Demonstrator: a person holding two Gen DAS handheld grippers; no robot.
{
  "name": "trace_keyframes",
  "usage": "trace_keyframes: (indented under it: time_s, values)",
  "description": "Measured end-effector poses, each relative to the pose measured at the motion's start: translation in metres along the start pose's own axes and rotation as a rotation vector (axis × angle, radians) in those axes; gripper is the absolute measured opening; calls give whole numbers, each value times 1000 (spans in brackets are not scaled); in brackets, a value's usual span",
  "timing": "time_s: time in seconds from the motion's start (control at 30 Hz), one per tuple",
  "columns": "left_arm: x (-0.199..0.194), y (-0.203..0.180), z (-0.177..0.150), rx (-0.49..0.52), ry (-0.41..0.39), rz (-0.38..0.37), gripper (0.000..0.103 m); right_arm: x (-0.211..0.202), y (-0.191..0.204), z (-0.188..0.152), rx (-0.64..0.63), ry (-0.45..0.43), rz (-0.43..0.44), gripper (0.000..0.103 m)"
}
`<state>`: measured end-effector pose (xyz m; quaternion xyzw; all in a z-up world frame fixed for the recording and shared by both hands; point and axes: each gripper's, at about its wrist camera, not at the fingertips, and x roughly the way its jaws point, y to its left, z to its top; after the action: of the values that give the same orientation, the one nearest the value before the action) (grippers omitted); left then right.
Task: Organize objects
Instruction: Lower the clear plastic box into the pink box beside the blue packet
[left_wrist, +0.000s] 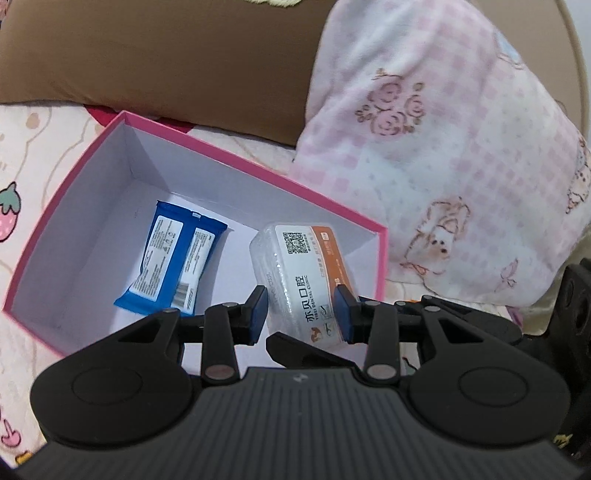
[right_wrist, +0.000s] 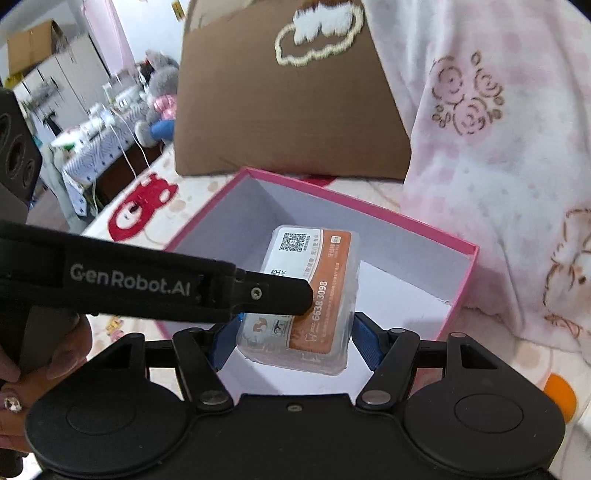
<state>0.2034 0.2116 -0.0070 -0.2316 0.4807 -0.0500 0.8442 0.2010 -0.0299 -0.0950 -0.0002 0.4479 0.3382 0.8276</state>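
**Clear case held over the pink box by both grippers**

A clear plastic case (left_wrist: 301, 280) with a white and orange label and a square code on it hangs over the near right part of an open pink box (left_wrist: 236, 157). The left gripper (left_wrist: 301, 312) has its blue pads set against the case's two narrow sides, the jaws only partly open and closed on it. In the right wrist view the same case (right_wrist: 314, 295) sits between the blue pads of the right gripper (right_wrist: 291, 341), whose jaws stand about half open across the case's wider span; the right pad touches its edge, the left pad is partly hidden behind the other tool, so whether it truly clamps cannot be told. The left gripper's black finger (right_wrist: 275, 295) crosses in from the left and lies on the label.

Inside the box, on the white floor toward the left, lie two blue packets (left_wrist: 173, 258) side by side, well apart from the case.

The box rests on a printed bedsheet (left_wrist: 33, 155). Beyond it stands a brown cushion (left_wrist: 166, 59), and to the right a pink checked blanket (left_wrist: 443, 147) is piled beside the box wall. A hand (right_wrist: 55, 354) grips the left tool's handle at the near left.
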Motion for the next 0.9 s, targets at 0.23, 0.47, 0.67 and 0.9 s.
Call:
trace_keyframes:
  time_s: [0.23,0.47,0.67,0.9]
  values:
    - [40,32,14,-81,76,-31,38,45,-3,26,-41,188,-30,71]
    - [54,55,17,-105,103,-74,39,62,13,27,-78,217,-107,71]
    - [73,62,11,-131,129,-42,40,81,5,24,-9,271,-119,70]
    - [95,64,15,-92,188,-52,40,92,0,15,6,282,-169,70]
